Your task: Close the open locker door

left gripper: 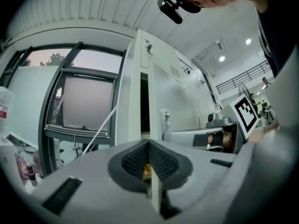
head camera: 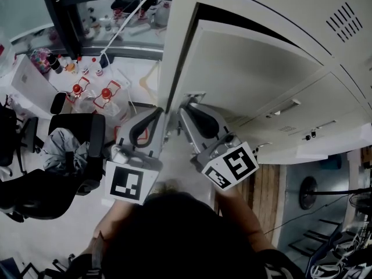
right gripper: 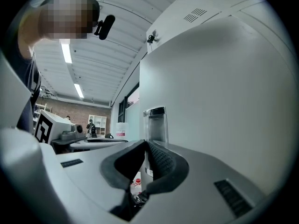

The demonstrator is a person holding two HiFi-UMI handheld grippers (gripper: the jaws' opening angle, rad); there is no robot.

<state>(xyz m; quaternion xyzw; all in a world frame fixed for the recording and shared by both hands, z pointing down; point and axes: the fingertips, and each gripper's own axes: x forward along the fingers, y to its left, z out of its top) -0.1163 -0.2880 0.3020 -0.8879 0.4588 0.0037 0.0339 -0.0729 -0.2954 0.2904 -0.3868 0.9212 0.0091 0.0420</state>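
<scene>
The pale grey locker door (head camera: 250, 68) stands ajar, with a dark gap along its top edge. In the left gripper view the door (left gripper: 180, 101) hangs just right of a black slit (left gripper: 145, 106), and its small latch (left gripper: 164, 118) shows at its free edge. My left gripper (head camera: 160, 112) is shut and empty, its tips beside the locker's frame post (head camera: 170, 63). My right gripper (head camera: 186, 108) is also shut, close against the door's outer face near the latch (right gripper: 156, 122). The door face (right gripper: 219, 78) fills the right gripper view.
Lower locker doors with handles (head camera: 285, 107) lie to the right. Left of the locker are a window (head camera: 116, 16), a black office chair (head camera: 64, 150) and several red-capped bottles (head camera: 104, 95) on the floor. A fan stand (head camera: 308, 193) is at the lower right.
</scene>
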